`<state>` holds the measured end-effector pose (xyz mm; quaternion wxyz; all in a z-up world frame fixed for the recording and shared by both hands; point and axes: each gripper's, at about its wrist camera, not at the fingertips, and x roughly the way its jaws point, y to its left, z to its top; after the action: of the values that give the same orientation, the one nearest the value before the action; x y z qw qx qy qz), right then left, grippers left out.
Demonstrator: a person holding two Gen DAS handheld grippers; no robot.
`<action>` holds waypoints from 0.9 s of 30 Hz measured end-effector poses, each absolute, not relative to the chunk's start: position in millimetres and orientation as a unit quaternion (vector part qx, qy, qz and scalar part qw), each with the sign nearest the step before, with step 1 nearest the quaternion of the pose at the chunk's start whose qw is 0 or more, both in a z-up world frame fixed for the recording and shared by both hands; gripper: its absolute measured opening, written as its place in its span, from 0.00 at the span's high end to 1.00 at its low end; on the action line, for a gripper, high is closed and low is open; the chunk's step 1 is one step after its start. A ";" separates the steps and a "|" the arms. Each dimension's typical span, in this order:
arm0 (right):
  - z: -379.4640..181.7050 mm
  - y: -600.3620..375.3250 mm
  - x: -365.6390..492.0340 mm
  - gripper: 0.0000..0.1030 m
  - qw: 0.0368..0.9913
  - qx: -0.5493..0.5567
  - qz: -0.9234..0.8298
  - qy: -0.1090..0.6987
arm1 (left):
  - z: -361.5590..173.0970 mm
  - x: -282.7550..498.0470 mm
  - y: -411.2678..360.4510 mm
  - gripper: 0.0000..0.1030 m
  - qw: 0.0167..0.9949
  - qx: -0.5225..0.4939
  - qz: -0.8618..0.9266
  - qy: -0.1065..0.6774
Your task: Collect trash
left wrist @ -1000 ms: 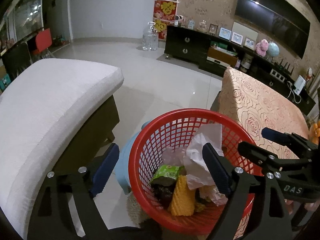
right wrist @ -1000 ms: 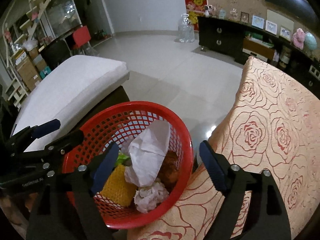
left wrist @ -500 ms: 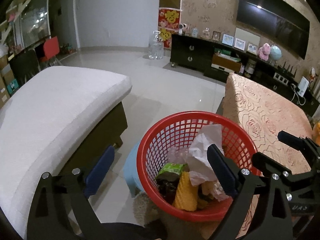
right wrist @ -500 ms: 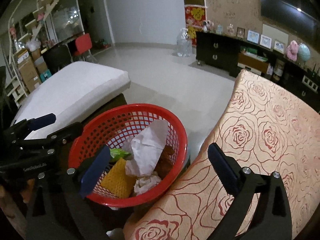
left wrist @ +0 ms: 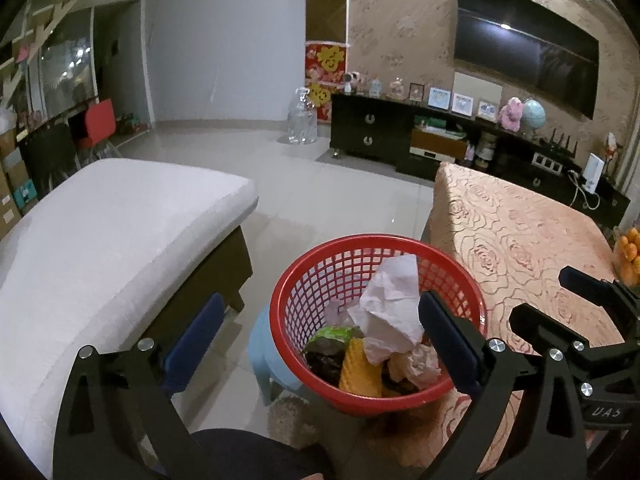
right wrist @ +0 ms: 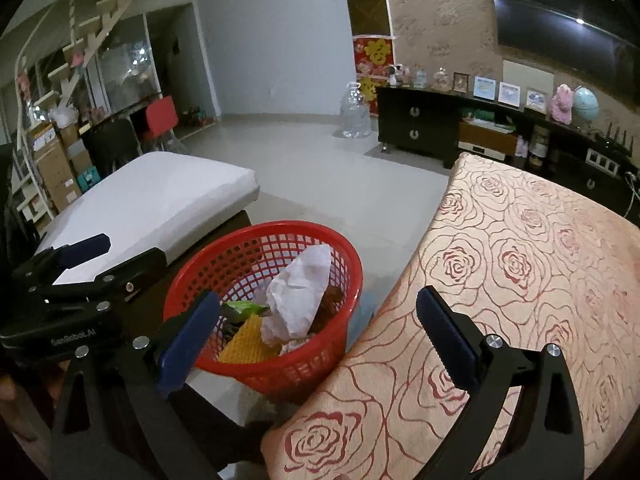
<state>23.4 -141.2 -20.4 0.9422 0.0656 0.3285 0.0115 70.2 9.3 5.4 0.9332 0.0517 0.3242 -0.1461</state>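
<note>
Red plastic lattice marks the thing that matters: the basket (left wrist: pixel 378 316), round and open-topped, perched on a pale blue stool (left wrist: pixel 264 354) in the gap between the white cushioned bench (left wrist: pixel 104 240) and the counter (left wrist: pixel 532 248) with its rose-patterned cloth. Inside it the trash is heaped toward the near side: a crumpled white paper (left wrist: pixel 390 300) standing tallest, a yellow waffle-textured piece (left wrist: pixel 358 372) leaning against the near wall, a green wrapper (left wrist: pixel 332 336) beside it, and smaller wads below. Being round, the basket has no long axis to speak of; its mouth faces up.

From the left gripper (left wrist: pixel 320 344) the basket lies straight ahead and below, nearly centred between the two blue pads. Its jaws have just been opening and now stand spread wide, with nothing pinched. From the right gripper (right wrist: pixel 316 328) the basket (right wrist: pixel 264 300) sits ahead and to the left, by the left pad, while the right pad hangs over the counter (right wrist: pixel 520 280). Its jaws too have just been opening and are spread, empty.

The left hand looks the nearer and better lined up with the basket. The counter cloth shows no loose trash in either view, and the floor (left wrist: pixel 340 200) appears bare, so the collecting seems largely done; any further piece would have to be sought out of frame.
</note>
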 end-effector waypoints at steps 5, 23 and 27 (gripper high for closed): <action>-16.2 -138.6 8.3 0.07 0.944 0.063 0.006 0.323 | 13.5 56.3 10.7 0.08 0.937 0.053 -0.154 0.310; -2.7 -128.3 -29.5 0.07 0.955 0.061 -0.023 0.291 | 23.4 21.4 16.6 0.08 0.943 0.056 -0.167 0.282; -3.6 -129.7 -34.2 0.07 0.955 0.063 -0.030 0.289 | 27.5 16.5 21.7 0.08 0.946 0.054 -0.162 0.277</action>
<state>-34.2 -129.7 -3.6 0.9547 0.0628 0.2892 -0.0297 16.5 21.7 27.5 0.9457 0.0541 0.2765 -0.1622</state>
